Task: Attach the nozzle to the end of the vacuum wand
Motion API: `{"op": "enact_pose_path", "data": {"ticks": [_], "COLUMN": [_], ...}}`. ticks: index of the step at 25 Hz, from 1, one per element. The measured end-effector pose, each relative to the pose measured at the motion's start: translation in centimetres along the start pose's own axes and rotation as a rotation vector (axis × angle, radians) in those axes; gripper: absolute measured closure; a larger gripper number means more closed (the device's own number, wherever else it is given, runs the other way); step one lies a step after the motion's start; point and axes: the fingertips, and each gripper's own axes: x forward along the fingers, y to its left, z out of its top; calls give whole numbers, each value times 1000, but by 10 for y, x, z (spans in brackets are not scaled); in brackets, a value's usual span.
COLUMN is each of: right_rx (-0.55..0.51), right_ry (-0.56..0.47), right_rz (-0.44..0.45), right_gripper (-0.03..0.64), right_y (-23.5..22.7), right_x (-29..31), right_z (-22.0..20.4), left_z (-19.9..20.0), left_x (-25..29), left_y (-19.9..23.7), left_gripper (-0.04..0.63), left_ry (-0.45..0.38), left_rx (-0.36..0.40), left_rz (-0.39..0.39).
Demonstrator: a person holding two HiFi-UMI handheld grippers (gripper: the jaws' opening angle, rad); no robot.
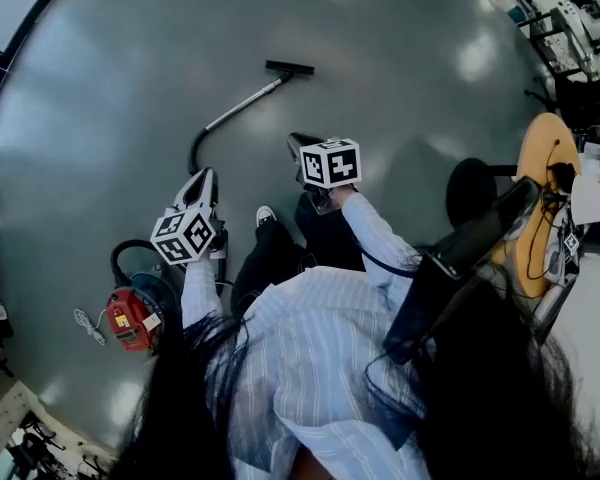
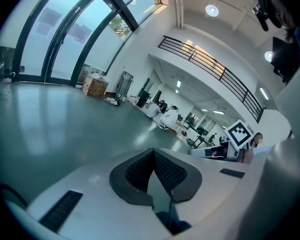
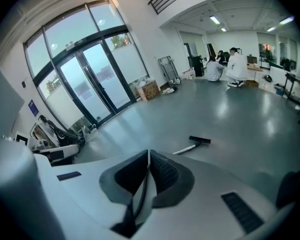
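Note:
A silver vacuum wand (image 1: 245,101) lies on the grey floor ahead of me, with a black flat nozzle (image 1: 289,68) at its far end. Its dark hose (image 1: 194,153) curves back toward the red vacuum body (image 1: 132,318) at the lower left. The right gripper view shows the same nozzle (image 3: 200,140) and wand (image 3: 185,149) in the distance. My left gripper (image 1: 205,176) is shut and empty, held in the air near the hose. My right gripper (image 1: 298,144) is also shut and empty, short of the wand. Neither touches the vacuum.
An orange round table (image 1: 540,158) with cables, a black stool (image 1: 470,190) and a dark screen (image 1: 460,263) stand at my right. People in white (image 3: 235,66) crouch far off. A cardboard box (image 3: 149,90) sits near glass doors (image 3: 90,84).

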Motion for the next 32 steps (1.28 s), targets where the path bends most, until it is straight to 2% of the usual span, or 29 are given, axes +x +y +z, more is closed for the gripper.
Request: {"op": "enact_pose_path", "data": {"ticks": [5,9,15,20,26,29,32], "right_rx": [-7,-40,-77,-169,-226,-256,-249], "right_ry": [33,33,48,48,35,14,2], "right_rz": [-31,-1,34,52,60,70,107], "right_gripper": [597,597,597,597,597,597,597], "right_y": [9,16,13,-18,-83,-106,-115], "right_x": [-11,-27,-47,-86,-163,-194,-216], "right_z": [-14,-17,-43,-83,-139,-160,-179], "left_z": [-12,-30,-53,-68,-113,-150,-181], "left_x": [-37,-60,-65,-60,-54,-50,-53], "left_y": [39,34,8,-47,-161,-217,-264], "left_gripper": [590,591,591,591,590,591,591], "left_ry": [-46,-90,-112,-164,-281,-270,-208], "left_rx": [-89,-138,-158,-139,-220,-237,-183], "left_rz": [56,98,111,103,72,36,28]}}
